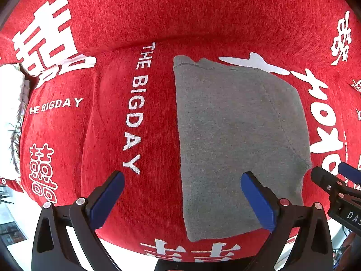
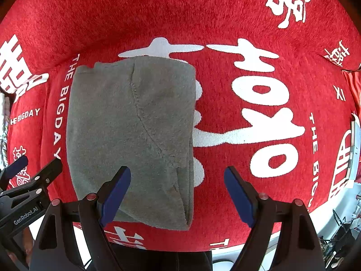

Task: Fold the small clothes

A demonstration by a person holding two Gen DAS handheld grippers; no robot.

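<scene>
Left wrist view looks down along the left gripper [image 1: 182, 183], which hangs above the near part of a red cover [image 1: 135, 22] with white lettering. Its jaws are spread wide with nothing between them. One blue pad [image 1: 108, 201] sits over bare red cloth beside the "THE BIGDAY" print; the other pad [image 1: 259, 201] sits over the near right part of a folded grey garment [image 1: 237, 135]. Whether that pad touches the cloth cannot be told. At the right edge of this view the right gripper [image 1: 334, 176] shows just beside the garment's right side.

From the right wrist view, the right gripper [image 2: 177, 180] also points forward and down over the cover [image 2: 180, 11], jaws released wide and holding nothing. Its left pad [image 2: 116, 194] lies over the garment's [image 2: 130, 124] near edge, its right pad [image 2: 239, 196] over red cloth with large white characters. The garment lies flat as a rough rectangle, a curved seam running down its top layer. The left gripper [image 2: 33, 167] appears at the left edge, close to the garment's near left corner.
</scene>
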